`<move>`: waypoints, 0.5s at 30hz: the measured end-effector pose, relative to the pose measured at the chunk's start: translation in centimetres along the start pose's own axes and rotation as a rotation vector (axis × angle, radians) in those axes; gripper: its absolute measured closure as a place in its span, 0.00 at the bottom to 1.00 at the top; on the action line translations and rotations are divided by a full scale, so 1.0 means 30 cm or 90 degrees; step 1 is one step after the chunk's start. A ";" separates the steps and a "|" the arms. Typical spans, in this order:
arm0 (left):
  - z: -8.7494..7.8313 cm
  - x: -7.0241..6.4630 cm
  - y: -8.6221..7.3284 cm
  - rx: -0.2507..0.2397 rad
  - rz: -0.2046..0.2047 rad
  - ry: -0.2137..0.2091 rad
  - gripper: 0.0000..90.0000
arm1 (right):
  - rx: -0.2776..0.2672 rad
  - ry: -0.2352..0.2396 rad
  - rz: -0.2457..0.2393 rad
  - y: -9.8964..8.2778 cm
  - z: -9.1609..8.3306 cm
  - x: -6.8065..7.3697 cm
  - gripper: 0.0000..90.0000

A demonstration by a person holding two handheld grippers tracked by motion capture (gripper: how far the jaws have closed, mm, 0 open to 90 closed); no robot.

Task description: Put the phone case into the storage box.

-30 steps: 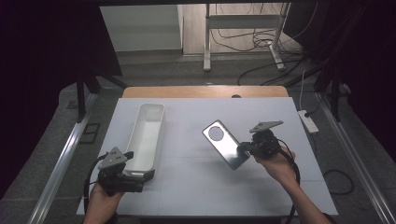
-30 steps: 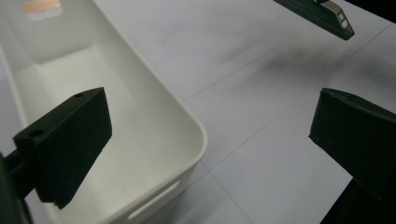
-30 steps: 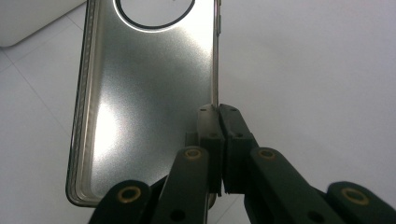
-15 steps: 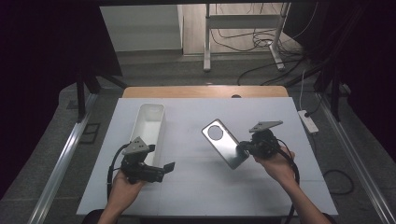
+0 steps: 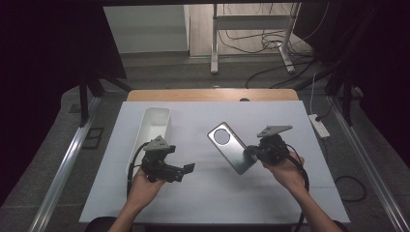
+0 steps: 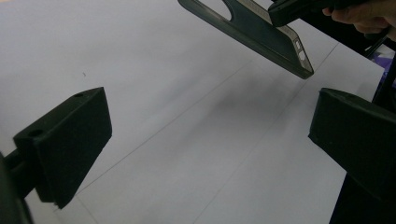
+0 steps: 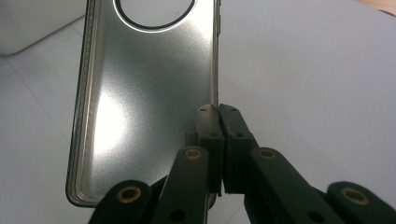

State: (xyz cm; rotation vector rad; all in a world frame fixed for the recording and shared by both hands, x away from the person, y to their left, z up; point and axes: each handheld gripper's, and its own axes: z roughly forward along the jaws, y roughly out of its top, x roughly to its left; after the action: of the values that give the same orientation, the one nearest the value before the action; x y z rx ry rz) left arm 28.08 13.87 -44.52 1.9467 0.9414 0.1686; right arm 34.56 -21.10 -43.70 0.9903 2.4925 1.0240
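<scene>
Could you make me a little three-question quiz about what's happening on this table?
1. What does the right gripper hold?
2. True or false: the left gripper stands with its jaws open and nothing between them.
3. Where is the white tray? A) the table's left side B) its right side C) on the floor

Key:
1. A phone case, pinched by its side edge and held tilted over the table.
2. True.
3. A

Grey translucent plastic phone case with round camera cutout, tilted off the table, edge pinched in right gripper, extending ahead of it
</scene>
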 end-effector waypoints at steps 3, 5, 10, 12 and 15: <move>0.016 -0.003 0.007 0.002 0.000 -0.008 0.00 | -0.002 -0.001 -0.001 0.002 -0.001 0.003 0.98; 0.029 -0.005 0.011 0.005 0.001 -0.013 0.00 | -0.006 -0.003 -0.001 0.003 -0.001 0.006 0.98; 0.064 -0.009 0.018 0.017 0.002 -0.024 0.00 | -0.010 -0.003 -0.005 0.005 0.001 0.014 0.98; 0.077 -0.010 0.021 0.020 0.002 -0.026 0.00 | -0.010 -0.004 -0.008 0.006 0.001 0.016 0.98; 0.093 -0.012 0.027 0.023 0.003 -0.029 0.00 | -0.015 -0.004 -0.010 0.007 0.002 0.021 0.98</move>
State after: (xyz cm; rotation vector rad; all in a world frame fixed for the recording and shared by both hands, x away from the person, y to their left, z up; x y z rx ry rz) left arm 29.59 11.49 -45.34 1.9776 0.9151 0.1098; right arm 34.25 -20.53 -43.57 0.9650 2.4738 1.0420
